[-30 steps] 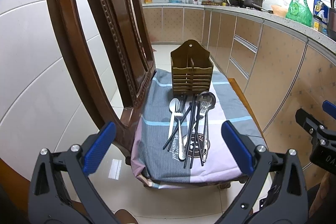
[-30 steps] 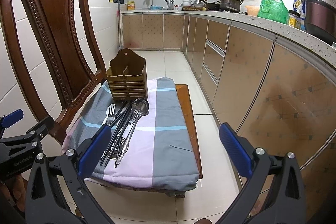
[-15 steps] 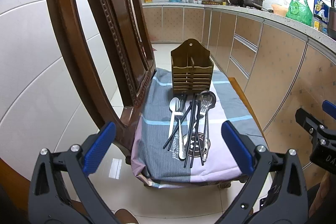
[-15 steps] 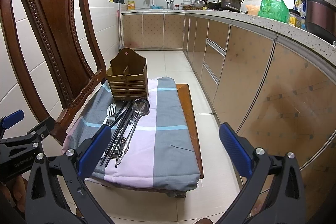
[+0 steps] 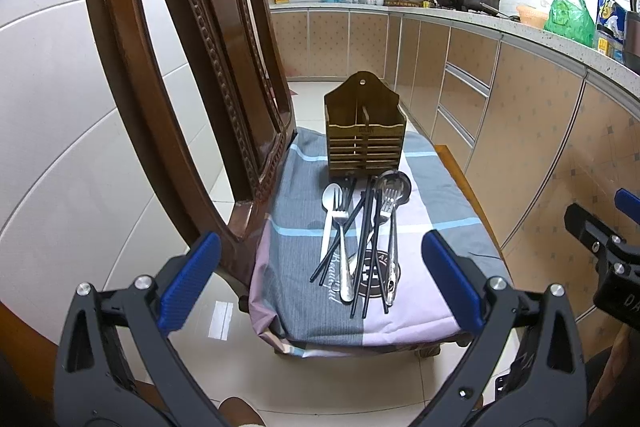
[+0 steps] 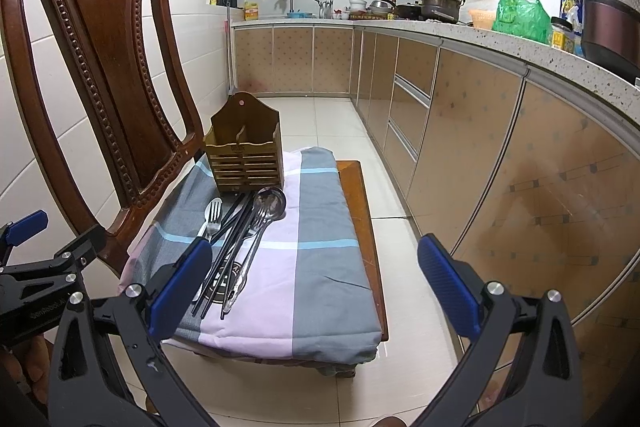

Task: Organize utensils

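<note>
A pile of utensils (image 5: 362,235) (image 6: 240,239) lies on a checked cloth (image 5: 424,291) (image 6: 316,267) over a chair seat: metal spoons, forks, a ladle (image 5: 395,183) (image 6: 272,201) and several black chopsticks. Behind the pile stands an empty brown slatted utensil holder (image 5: 364,135) (image 6: 246,151) with two compartments. My left gripper (image 5: 320,283) hovers open in front of the seat, short of the pile. My right gripper (image 6: 314,283) is open too, nearer the seat's right half, with nothing between its fingers. Each gripper shows at the edge of the other's view.
The carved wooden chair back (image 5: 192,67) (image 6: 96,83) rises on the left, against a white tiled wall. Kitchen cabinets (image 6: 460,131) and a loaded counter (image 5: 560,39) run along the right. Glossy tiled floor (image 6: 404,359) lies in front and between chair and cabinets.
Both grippers have barely drifted; the holder sits slightly higher in the left wrist view. Nothing was taken hold of or let go.
</note>
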A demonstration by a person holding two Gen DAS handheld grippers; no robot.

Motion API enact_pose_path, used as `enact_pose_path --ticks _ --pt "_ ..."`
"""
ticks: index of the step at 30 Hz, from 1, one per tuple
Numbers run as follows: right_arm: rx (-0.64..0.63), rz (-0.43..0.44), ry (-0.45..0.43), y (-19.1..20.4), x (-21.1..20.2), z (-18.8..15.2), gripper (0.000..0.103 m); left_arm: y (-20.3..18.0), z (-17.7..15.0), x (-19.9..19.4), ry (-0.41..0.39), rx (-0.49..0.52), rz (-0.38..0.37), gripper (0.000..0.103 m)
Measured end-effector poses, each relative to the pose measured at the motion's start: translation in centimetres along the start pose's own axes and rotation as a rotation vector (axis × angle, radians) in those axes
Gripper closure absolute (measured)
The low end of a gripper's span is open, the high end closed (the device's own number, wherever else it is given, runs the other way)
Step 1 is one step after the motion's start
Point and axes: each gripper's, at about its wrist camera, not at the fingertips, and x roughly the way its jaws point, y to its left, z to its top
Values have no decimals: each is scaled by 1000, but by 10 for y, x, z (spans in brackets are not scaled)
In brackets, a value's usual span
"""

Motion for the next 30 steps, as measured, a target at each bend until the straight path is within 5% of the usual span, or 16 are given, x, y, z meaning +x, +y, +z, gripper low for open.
enact_pose_path --ticks 26,30 --pt "2 -1 -2 -1 1 0 3 -4 -1 3 -4 20 26 4" --pt "-1 -1 -6 -2 3 0 3 -1 3 14 102 -22 -8 4"
